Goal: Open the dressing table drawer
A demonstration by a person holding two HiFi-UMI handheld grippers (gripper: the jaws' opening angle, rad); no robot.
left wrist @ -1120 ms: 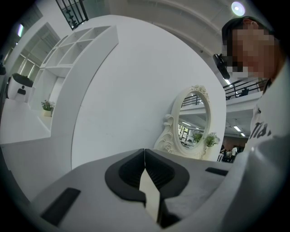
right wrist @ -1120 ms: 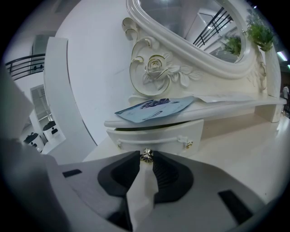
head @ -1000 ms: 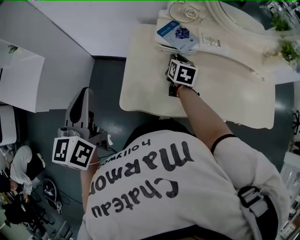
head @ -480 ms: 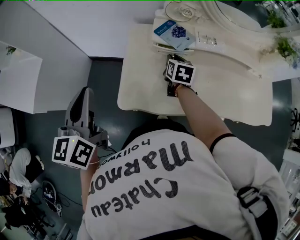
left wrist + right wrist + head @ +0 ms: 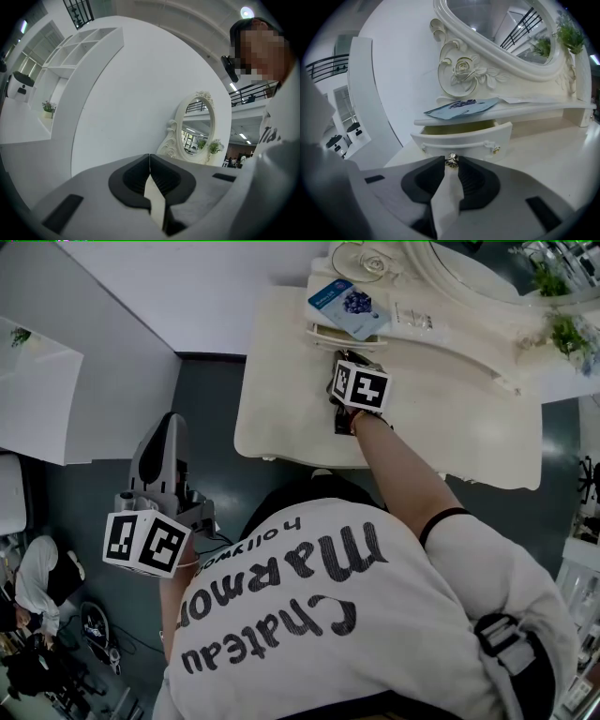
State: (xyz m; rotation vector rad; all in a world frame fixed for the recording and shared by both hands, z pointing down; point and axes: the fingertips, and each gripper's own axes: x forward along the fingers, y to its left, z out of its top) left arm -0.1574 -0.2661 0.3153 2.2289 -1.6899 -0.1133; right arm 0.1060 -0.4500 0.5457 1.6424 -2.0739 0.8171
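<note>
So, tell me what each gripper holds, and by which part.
The right gripper clamps the drawer by its metal knob, mid-front. The left gripper holds nothing, jaws together.

Cream drawer [image 5: 461,138], partly out, metal knob [image 5: 451,160] at front centre

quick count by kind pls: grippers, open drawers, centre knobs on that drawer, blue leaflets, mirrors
grippers: 2 (left gripper, right gripper)
open drawer: 1
centre knob: 1
blue leaflet: 1
mirror: 1
total: 6
</note>
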